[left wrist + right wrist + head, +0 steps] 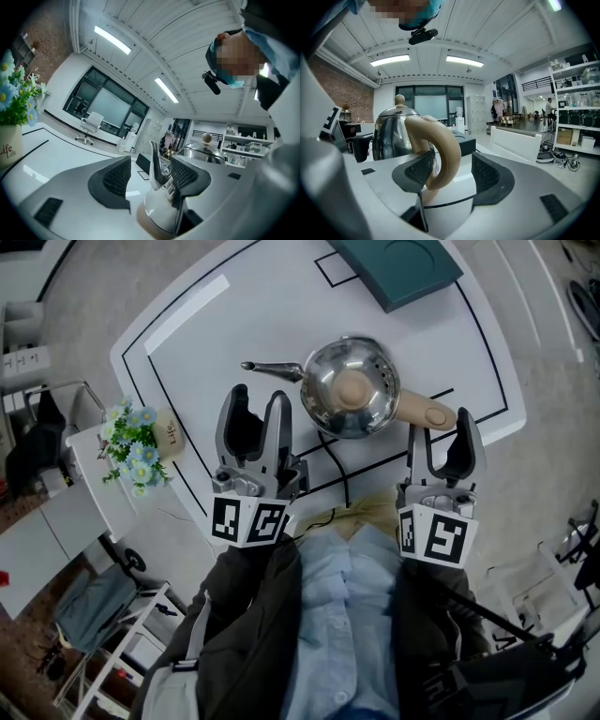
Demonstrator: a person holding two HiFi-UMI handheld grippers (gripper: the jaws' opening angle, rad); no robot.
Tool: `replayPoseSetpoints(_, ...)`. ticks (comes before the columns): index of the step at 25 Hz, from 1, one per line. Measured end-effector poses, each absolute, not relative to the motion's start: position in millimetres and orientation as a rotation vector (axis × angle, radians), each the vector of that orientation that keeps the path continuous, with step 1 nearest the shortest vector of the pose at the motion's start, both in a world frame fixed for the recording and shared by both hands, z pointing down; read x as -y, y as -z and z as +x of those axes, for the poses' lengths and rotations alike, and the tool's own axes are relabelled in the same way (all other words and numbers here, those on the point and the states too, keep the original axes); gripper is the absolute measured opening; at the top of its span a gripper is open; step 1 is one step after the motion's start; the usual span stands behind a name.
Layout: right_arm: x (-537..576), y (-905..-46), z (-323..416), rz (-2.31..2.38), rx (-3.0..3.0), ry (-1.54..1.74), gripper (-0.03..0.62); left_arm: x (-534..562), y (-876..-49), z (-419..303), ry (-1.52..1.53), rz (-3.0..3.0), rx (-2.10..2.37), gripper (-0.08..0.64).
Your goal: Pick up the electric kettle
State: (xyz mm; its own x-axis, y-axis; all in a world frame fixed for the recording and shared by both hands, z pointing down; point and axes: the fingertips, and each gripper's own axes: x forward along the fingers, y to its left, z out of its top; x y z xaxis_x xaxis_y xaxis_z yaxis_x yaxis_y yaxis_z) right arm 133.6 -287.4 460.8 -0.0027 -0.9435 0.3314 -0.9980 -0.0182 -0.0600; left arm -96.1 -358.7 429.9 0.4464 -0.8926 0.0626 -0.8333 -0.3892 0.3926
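Note:
The steel electric kettle [352, 390] stands on the white table [234, 324], its thin spout [272, 368] pointing left and its beige handle [427, 413] pointing right. My left gripper [259, 407] is open just below the spout. In the left gripper view the spout [157, 161] rises between the open jaws of the left gripper [150, 177], with the lid [204, 151] behind. My right gripper [441, 434] is open just below the handle. In the right gripper view the handle [446, 150] lies inside the right gripper [452, 171], close to the left pad [421, 171].
A pot of blue and white flowers [141, 442] stands at the table's left corner, and the flower pot [10, 140] also shows in the left gripper view. A dark green box [398, 268] lies at the far side. A black cable [343, 476] runs from the kettle over the near edge.

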Motion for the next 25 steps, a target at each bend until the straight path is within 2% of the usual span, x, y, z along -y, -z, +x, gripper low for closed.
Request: replayPoseSetpoints(25, 332, -465, 140, 2.050, 2.087, -0.369, 0.244, 410, -425, -81, 0.268, 2.382, 1.424, 0.258)
